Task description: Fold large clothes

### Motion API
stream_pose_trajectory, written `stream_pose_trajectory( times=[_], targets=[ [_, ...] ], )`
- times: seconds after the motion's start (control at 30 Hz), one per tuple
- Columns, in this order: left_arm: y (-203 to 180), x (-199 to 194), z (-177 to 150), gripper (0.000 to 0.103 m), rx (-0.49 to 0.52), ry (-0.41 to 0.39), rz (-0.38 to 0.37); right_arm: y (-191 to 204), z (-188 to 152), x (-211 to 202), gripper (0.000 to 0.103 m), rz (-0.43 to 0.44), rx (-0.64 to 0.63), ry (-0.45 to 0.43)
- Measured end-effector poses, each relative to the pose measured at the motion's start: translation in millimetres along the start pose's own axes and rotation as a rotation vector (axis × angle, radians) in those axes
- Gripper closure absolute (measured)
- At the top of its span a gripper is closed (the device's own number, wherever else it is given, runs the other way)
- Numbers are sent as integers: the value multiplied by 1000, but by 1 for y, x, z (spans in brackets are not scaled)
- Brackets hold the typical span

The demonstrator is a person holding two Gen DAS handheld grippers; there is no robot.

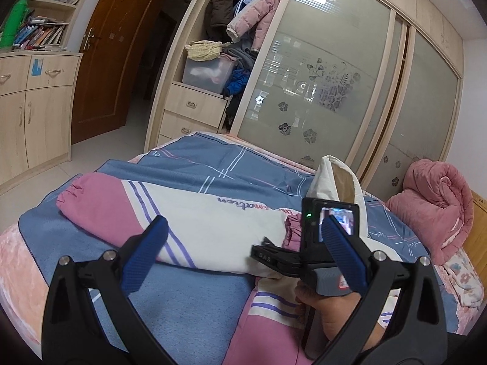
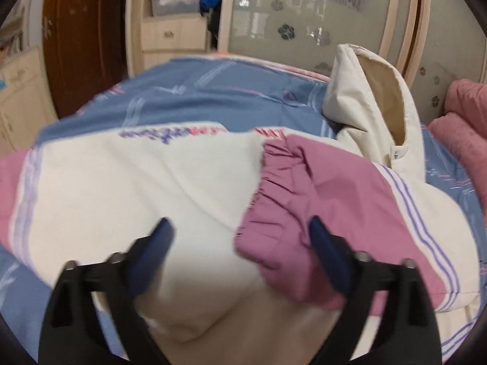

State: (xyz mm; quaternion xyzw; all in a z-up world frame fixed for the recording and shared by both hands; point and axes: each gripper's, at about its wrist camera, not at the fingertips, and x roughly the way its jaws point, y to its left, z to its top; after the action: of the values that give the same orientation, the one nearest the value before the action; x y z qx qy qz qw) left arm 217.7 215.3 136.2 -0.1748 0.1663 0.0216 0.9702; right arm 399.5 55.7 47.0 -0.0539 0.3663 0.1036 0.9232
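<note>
**Sleeve laid across, both claws free over the jacket**

A large padded jacket [image 2: 127, 188], cream in the body with pink ends and thin purple stripes, lay across a blue patterned bed cover [image 1: 213, 158] on the bed. Its hood [image 2: 374, 103] stood up at the far right side, open and unfolded. A pink sleeve [image 2: 292, 213] with a gathered elastic cuff rested folded inward over the cream front.

The right claw [image 2: 240, 237] hovered just above that cuff with its blue pads spread wide. Nothing was pinched between them; the cuff lay under the gap rather than in a grip. The right wrist view was blurred, so whether a pad brushed the fabric could not be told. The left claw [image 1: 243, 243] was likewise spread and empty, held over the near edge of the jacket. In its view the right hand [image 1: 334, 310] and the handle it carried showed close by on the right.

By the look of it, the sleeve-folding step on this side had been completed and the cuff let go. The next move probably called for the other sleeve or the upright hood to be brought in flat. That needed a fresh pinch on thick, springy padding. Such padding tends to puff back open, so pressing the fold down would help.
</note>
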Motion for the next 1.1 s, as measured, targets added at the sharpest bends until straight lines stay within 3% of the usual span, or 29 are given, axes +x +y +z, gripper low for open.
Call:
stream_pose_trajectory(
  times=[0.13, 0.27, 0.4, 0.57, 0.67, 0.8, 1.0, 1.1],
  targets=[
    [-5, -3, -2, 2, 10, -5, -11, -20, -25, -67, 1, 154, 105, -208],
    [-14, -8, -6, 2, 41, 5, -23, -63, -65, -126, 1, 231, 172, -252],
    [-29, -11, -20, 2, 78, 50, -38, -112, -107, -180, 1, 131, 171, -206],
    [-62, -24, -46, 2, 131, 150, -113, -173, -158, -240, 1, -95, 119, -189],
    [-82, -41, -59, 2, 218, 119, -125, -202, -179, -252, 1, -187, 101, -164],
    [-96, -49, -72, 2, 292, 80, -83, -231, -188, -255, 1, -211, 117, -169],
    [-101, -47, -88, 2, 310, 135, -66, -236, -168, -264, 1, -189, 68, -236],
    [-102, -47, -95, 2, 333, 155, -51, -236, -176, -266, 1, -212, 48, -302]
  ],
)
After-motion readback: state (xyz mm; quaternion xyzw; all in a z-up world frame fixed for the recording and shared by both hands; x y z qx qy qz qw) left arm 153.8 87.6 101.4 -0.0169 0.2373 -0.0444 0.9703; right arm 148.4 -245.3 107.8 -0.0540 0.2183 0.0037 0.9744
